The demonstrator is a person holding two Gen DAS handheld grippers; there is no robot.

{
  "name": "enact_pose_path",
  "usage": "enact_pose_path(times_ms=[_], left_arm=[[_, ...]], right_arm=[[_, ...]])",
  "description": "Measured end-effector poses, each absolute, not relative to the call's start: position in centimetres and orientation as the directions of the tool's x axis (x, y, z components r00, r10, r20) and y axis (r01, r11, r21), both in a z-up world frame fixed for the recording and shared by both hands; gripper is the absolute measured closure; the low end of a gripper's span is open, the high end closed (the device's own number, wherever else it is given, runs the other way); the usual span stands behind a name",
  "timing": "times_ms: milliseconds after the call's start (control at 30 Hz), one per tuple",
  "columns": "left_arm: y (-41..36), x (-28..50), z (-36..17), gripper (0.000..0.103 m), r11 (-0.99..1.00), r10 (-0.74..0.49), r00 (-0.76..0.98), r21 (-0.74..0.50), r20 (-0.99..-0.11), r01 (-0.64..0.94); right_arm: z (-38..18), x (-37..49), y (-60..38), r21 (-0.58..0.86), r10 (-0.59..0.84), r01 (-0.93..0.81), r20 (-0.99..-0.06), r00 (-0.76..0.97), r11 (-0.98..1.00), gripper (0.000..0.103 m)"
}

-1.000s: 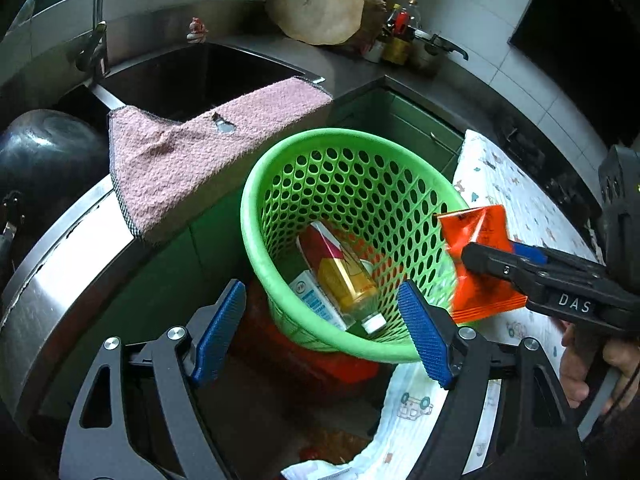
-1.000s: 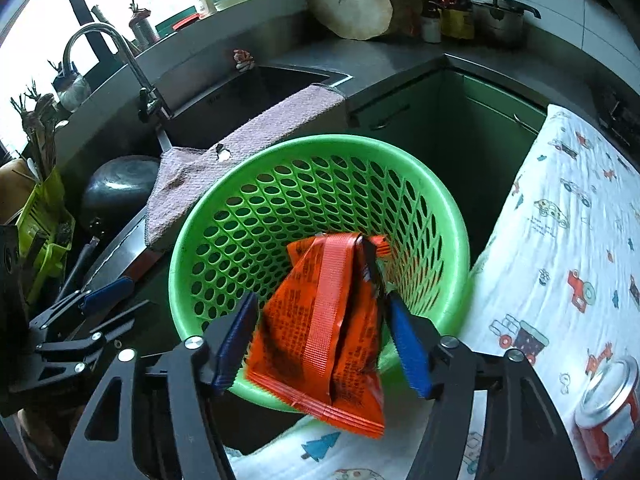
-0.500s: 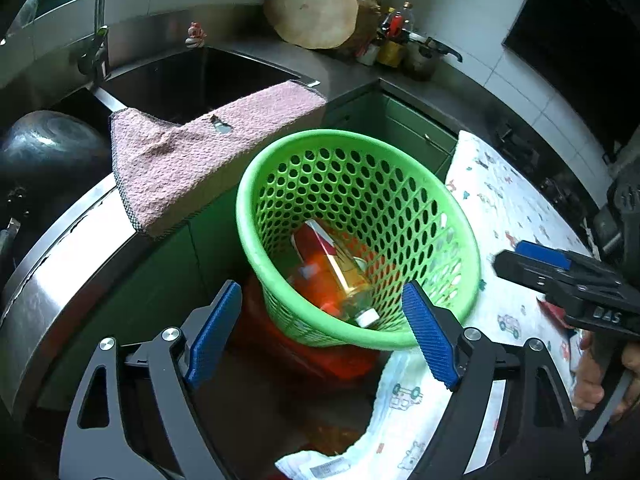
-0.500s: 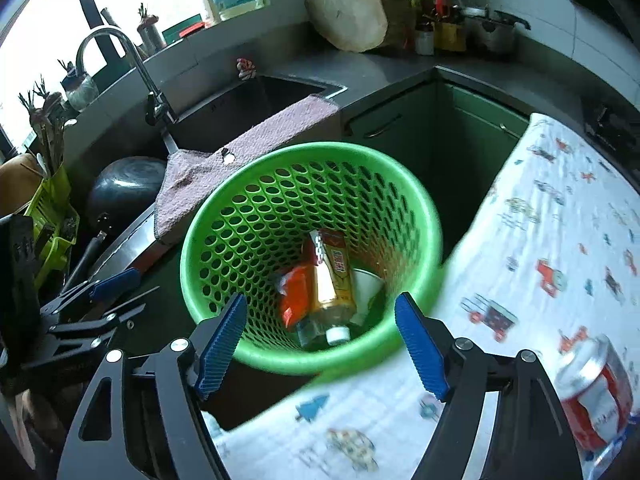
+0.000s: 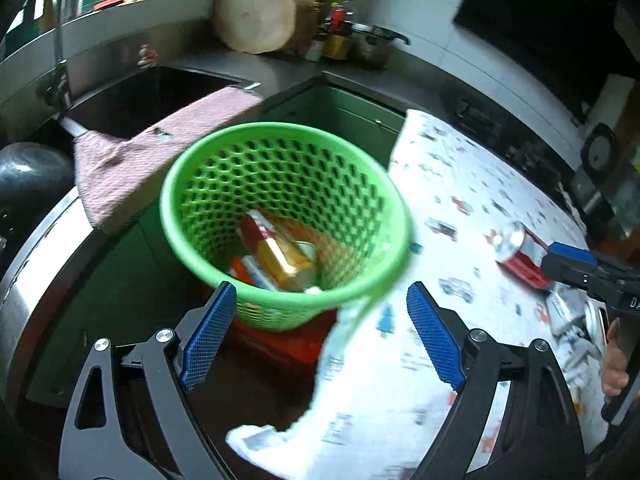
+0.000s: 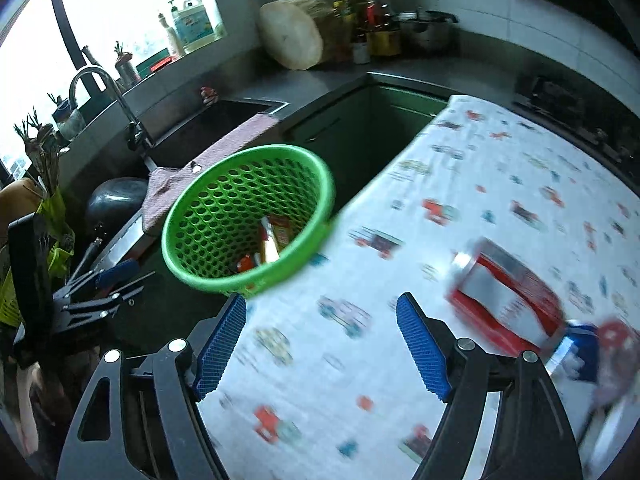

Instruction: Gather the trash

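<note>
Both tools (image 5: 316,338) (image 6: 322,346) gape, empty | green basket (image 5: 192,184): bottle (image 5: 284,256), wrappers (image 5: 244,270)

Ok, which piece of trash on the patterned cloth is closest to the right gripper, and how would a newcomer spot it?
Start at the white tablecloth printed with little vehicles, right of the green basket. Lying on its side there, just beyond the right gripper, is a red and silver can. Unlike the blurred blue and red item at the frame edge past it, it shows a round silver end.
</note>
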State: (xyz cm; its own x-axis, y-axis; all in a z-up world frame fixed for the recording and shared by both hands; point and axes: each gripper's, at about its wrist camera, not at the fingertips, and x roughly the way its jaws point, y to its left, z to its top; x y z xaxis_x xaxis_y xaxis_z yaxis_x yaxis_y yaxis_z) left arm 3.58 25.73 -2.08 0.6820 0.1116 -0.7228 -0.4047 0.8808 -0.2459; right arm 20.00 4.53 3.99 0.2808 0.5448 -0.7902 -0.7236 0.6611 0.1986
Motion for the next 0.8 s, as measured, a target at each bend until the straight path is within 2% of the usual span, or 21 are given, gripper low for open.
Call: enact_pose_path(times_ms=[333, 800], left_arm=[[18.8, 3.6, -0.7, 0.014, 0.926, 0.035, 0.711, -0.245, -0.702, -0.287], [12.0, 3.9, -0.8, 0.013, 0.952, -0.068, 0.698, -0.255, -0.713, -0.168]], right_arm=[[4.8, 17.9, -5.5, 0.146, 0.505, -0.698, -0.792, 0.342, 0.701, 0.028], [1.8, 16.6, -14.9, 0.144, 0.450, -0.633, -0.820, 0.354, 0.760, 0.028]])
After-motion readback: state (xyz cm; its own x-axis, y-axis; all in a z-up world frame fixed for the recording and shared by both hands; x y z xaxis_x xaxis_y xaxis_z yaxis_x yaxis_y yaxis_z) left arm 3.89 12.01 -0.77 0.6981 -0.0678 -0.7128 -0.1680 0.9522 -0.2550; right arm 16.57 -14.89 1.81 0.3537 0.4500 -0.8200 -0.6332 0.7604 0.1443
